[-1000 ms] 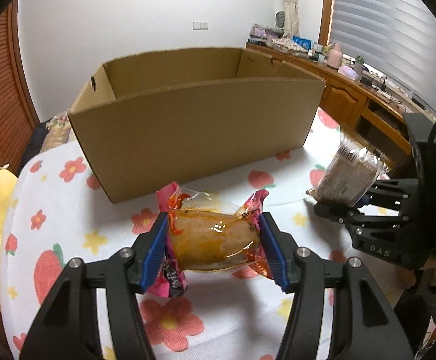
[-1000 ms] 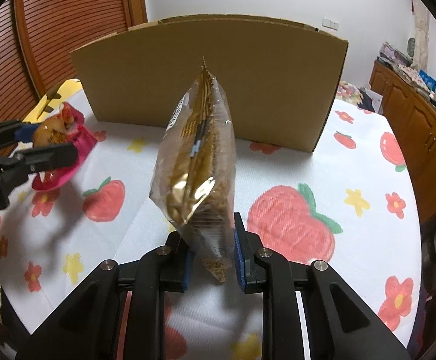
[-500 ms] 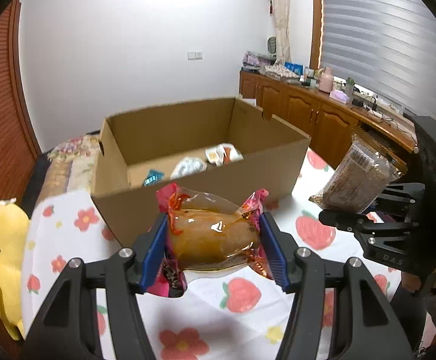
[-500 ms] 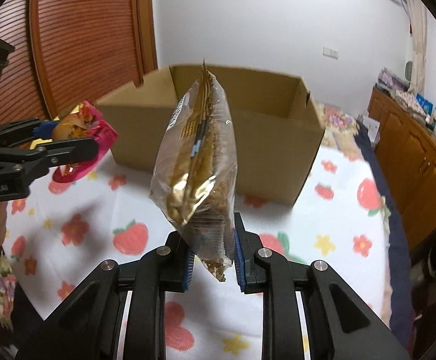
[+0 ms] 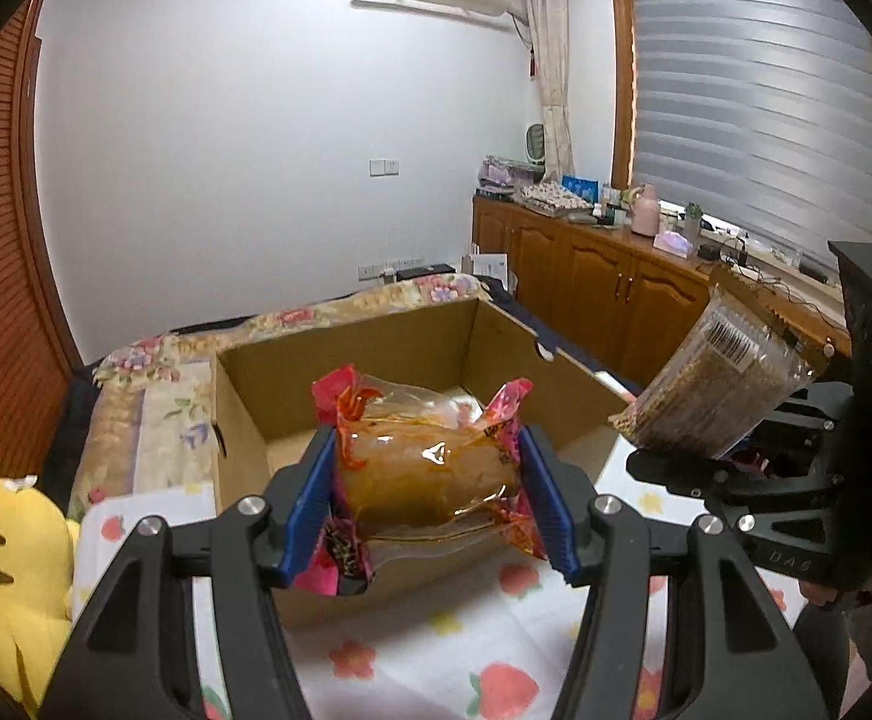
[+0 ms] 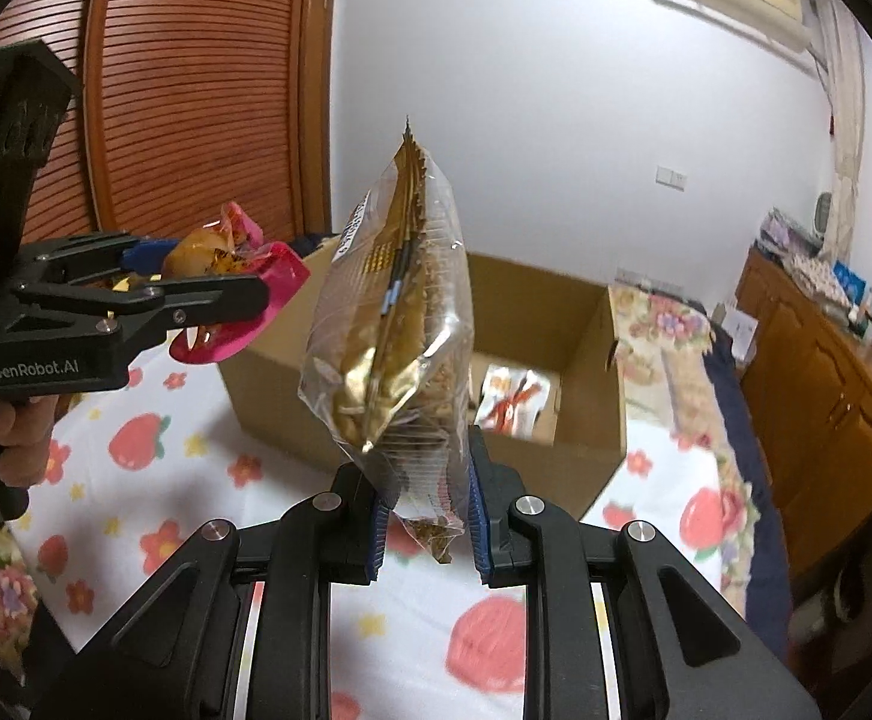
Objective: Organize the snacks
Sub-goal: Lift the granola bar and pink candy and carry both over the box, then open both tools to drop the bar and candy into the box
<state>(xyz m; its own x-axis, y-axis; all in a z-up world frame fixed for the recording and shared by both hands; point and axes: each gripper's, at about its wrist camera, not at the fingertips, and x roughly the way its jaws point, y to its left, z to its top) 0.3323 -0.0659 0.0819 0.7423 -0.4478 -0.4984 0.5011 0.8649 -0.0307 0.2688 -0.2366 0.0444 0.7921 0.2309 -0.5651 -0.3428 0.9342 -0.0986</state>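
Cardboard box (image 5: pixel 375 354) stands open at the worktop's (image 6: pixel 135 480) far edge, a wrapped snack (image 6: pixel 517 399) already inside. The left gripper (image 5: pixel 426 474) has its jaws closed on the pink-ended pouch (image 5: pixel 429 468), held above the box's near wall; the right gripper (image 6: pixel 426 513) clamps the clear granola bag (image 6: pixel 393 324) by its lower end. Best carry each past the near wall, lower inside, then release one at a time.

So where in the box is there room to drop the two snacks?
The cardboard box looks mostly bare. In the right wrist view one red-and-white packet lies on its floor near the right wall, and the floor to its right looks free. The pink-wrapped snack and the gold-and-clear bag hide the rest of the floor.
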